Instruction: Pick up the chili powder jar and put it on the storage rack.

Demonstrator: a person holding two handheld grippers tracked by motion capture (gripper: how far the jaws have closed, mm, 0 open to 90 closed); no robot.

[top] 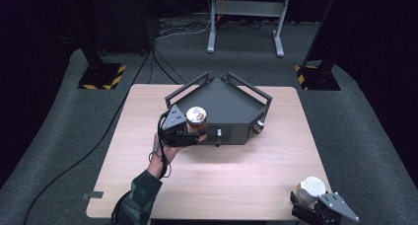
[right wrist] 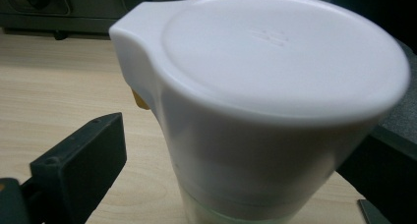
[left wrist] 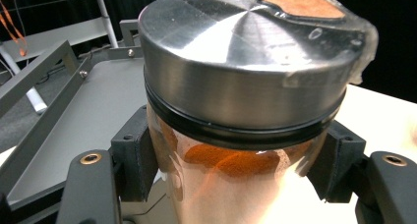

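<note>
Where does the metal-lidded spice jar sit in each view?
High view: spice jar left of centre, in the left gripper, at the grey tray.
Left gripper view: jar centred between the jaws.
Right gripper view: a white-lidded container instead.
Shared landmark: the tray.

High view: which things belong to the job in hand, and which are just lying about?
In the job:
spice jar in left hand-held gripper
white-lidded jar in right hand-held gripper
grey tray

Lying about:
floor cables
metal stand
</note>
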